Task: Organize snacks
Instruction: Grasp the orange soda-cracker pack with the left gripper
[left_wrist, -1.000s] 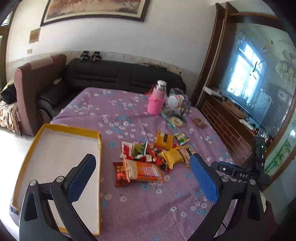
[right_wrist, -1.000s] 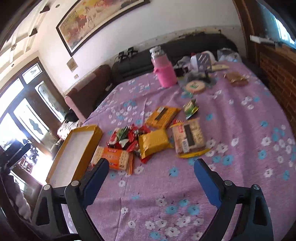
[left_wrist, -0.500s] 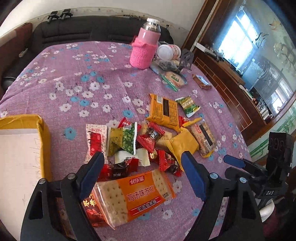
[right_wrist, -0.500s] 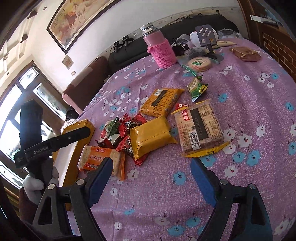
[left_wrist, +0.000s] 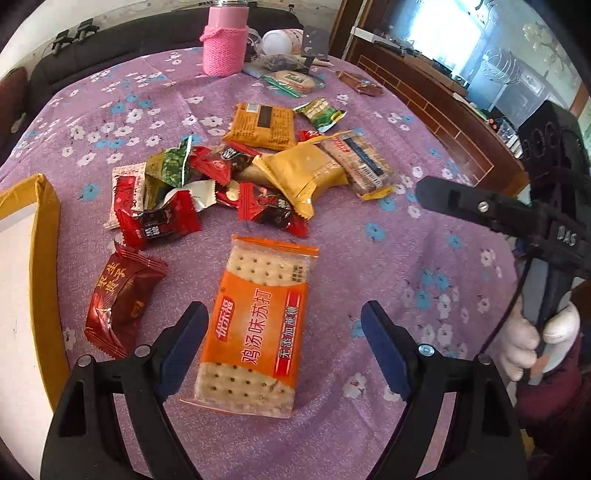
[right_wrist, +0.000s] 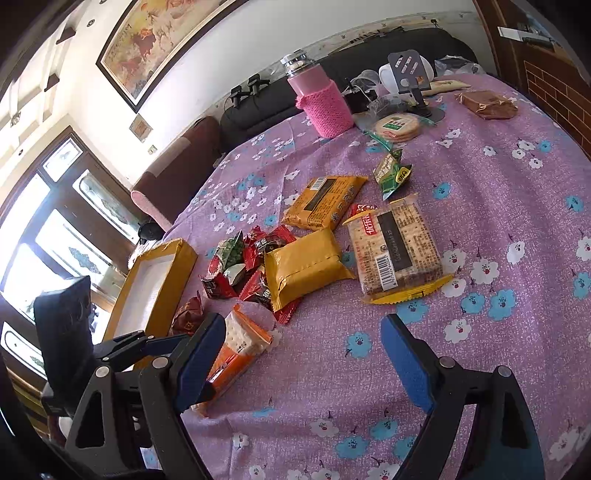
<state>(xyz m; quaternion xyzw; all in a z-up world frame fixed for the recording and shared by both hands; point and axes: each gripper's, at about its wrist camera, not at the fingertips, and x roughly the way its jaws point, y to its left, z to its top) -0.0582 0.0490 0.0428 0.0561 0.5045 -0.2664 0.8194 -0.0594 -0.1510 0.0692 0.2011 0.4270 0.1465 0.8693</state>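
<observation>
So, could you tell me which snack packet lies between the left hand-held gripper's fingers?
The orange soda-cracker packet; the other snacks lie farther off in the pile.

The left gripper (left_wrist: 284, 350) is showing a black plastic frame with triangular cut-outs and silver screws at its pivots, and its two fingers (left_wrist: 183, 345) are wearing dark blue pads. The right gripper (right_wrist: 301, 363) is showing the same build: black arms, silver screw heads, blue-padded fingers (right_wrist: 404, 363). From the left wrist view, its black body is carrying white lettering reading DAS, a screw on its arm, and a thin black cable running down beside it. The hand (left_wrist: 535, 341) is wearing a white glove, with a dark red sleeve (left_wrist: 554, 402) below.
</observation>
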